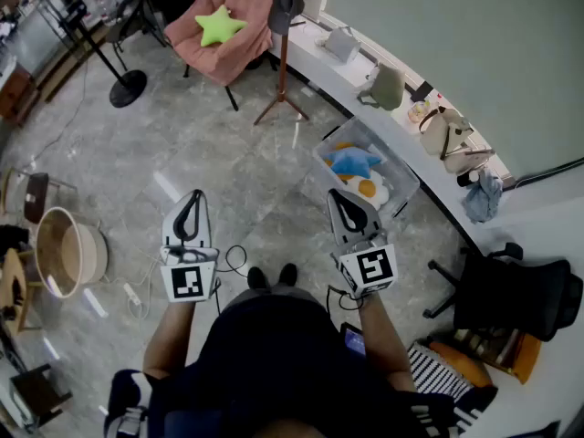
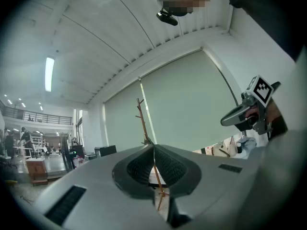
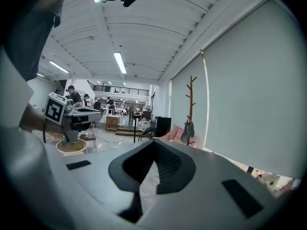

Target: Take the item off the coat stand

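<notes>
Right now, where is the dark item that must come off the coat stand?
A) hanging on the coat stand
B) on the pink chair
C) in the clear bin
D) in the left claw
A: the dark item hangs near the top of the coat stand, far ahead of the person, while the left claw and the right claw are both shut with nothing between them.

We are looking at a slim brown wooden coat stand [image 1: 283, 57] that is standing upright on splayed legs on the grey marbled floor [image 1: 210, 162], just beside a pink armchair [image 1: 233, 35]. A dark grey item [image 1: 285, 3] is hanging limp from a peg against the pole. In the right gripper view it is drooping below the bare, branch-like upper pegs. We are not making out whether it is a cap or a small bag.
</notes>
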The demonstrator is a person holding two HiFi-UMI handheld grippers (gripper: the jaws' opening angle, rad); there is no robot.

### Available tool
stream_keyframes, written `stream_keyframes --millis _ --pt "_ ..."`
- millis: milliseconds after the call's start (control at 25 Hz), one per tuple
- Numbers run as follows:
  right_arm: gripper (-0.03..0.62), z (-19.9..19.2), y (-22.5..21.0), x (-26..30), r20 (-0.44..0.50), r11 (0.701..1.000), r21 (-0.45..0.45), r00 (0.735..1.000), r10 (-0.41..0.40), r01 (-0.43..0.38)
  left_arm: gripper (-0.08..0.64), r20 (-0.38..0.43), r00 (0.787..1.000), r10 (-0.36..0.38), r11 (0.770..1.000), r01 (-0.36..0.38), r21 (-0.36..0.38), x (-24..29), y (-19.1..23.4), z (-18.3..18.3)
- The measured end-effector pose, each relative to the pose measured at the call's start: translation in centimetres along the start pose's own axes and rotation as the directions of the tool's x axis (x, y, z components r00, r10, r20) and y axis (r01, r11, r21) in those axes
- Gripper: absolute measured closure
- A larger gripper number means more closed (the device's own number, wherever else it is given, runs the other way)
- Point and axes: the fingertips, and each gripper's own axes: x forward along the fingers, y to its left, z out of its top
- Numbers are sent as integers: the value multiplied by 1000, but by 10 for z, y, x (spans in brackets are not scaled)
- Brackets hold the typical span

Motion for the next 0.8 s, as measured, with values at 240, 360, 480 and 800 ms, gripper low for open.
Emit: stream_keyframes --millis 240,360,480,800 --pt "574 2 2 5 -17 1000 -5 1000 4 -4 534 2 1000 5 1000 -5 1 1 2 0" --pt "574 0 2 6 -25 1000 -4 1000 2 -2 534 -1 1000 8 1000 -8 2 1 4 -1" --pt "574 0 3 6 -27 1000 3 1000 4 -4 534 4 1000 10 1000 -10 4 0 5 0" --pt "572 4 -1 10 2 1000 1 1000 2 -2 534 -9 1000 3 1000 -3 2 5 4 -4"
